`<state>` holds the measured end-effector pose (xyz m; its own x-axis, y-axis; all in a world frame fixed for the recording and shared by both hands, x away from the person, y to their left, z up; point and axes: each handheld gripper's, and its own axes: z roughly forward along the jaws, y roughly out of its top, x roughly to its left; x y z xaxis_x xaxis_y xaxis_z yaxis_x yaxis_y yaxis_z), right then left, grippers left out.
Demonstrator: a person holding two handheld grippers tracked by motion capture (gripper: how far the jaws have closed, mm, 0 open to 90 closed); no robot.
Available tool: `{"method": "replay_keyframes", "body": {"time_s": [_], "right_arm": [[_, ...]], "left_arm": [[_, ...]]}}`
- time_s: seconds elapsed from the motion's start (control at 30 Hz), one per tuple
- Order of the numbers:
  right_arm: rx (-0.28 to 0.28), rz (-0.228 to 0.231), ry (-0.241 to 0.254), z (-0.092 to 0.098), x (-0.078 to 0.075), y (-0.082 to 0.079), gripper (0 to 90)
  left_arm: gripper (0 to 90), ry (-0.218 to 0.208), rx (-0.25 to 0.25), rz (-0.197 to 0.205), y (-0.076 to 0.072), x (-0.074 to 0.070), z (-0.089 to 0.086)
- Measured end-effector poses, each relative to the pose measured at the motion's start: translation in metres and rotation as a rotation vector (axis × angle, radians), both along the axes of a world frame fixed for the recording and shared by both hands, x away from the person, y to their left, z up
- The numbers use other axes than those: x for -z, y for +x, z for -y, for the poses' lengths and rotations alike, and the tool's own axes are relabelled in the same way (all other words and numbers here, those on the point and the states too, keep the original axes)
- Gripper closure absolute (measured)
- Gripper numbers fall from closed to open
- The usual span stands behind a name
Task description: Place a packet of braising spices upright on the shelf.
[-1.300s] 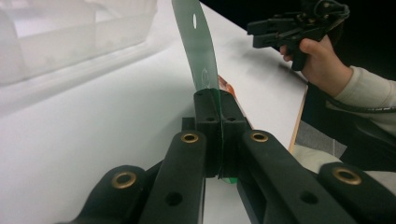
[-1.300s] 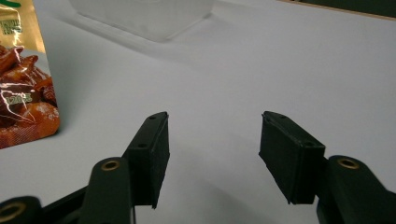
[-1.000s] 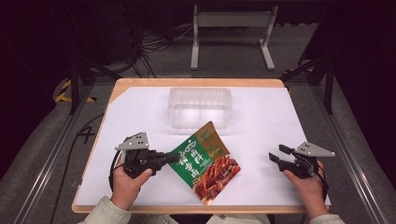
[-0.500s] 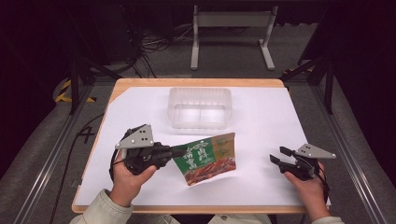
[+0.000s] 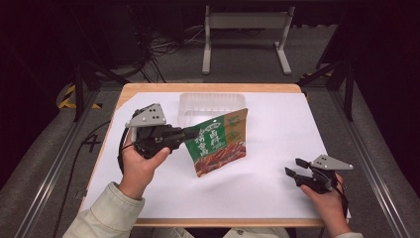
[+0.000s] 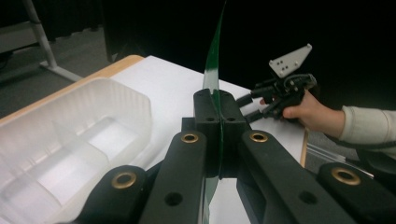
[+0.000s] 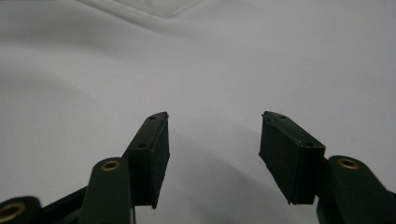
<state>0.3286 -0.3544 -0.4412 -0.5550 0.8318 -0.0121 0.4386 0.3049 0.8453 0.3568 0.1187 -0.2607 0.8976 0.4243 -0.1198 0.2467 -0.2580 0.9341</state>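
Observation:
A green snack packet with red-brown food printed on it hangs upright above the middle of the table, in front of a clear plastic tray. My left gripper is shut on the packet's left edge. In the left gripper view the packet stands edge-on, pinched between the two black jaws of the left gripper, and the tray with its divider lies at the left. My right gripper rests open near the table's front right, nothing between its jaws. The right gripper looks over bare white tabletop.
The table has a white top with a wooden rim. A metal stand and cables lie on the floor behind it. The other hand holding the right gripper appears in the left gripper view at the table's far edge.
The left gripper has lifted the packet off the table, turned it upright and carried it back toward the tray. The right gripper has stayed in place.

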Motion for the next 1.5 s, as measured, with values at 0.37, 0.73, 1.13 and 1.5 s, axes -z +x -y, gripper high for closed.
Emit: {"method": "replay_keyframes", "body": {"time_s": [0.37, 0.73, 1.13, 1.5], "right_arm": [[-0.045, 0.026, 0.006, -0.005, -0.005, 0.001, 42.8], [-0.047, 0.031, 0.010, -0.004, -0.006, -0.001, 42.9], [-0.020, 0.024, 0.015, 0.004, -0.005, -0.010, 43.2], [0.032, 0.030, 0.020, 0.020, -0.005, -0.026, 43.4]], "left_arm": [[90.0, -0.012, -0.066, -0.006, 0.028, -0.019, 0.011], [90.0, -0.036, -0.110, 0.014, 0.056, -0.031, 0.011], [90.0, -0.040, -0.135, 0.017, 0.080, -0.039, 0.018], [90.0, -0.070, -0.162, -0.015, 0.101, -0.043, 0.031]]}}
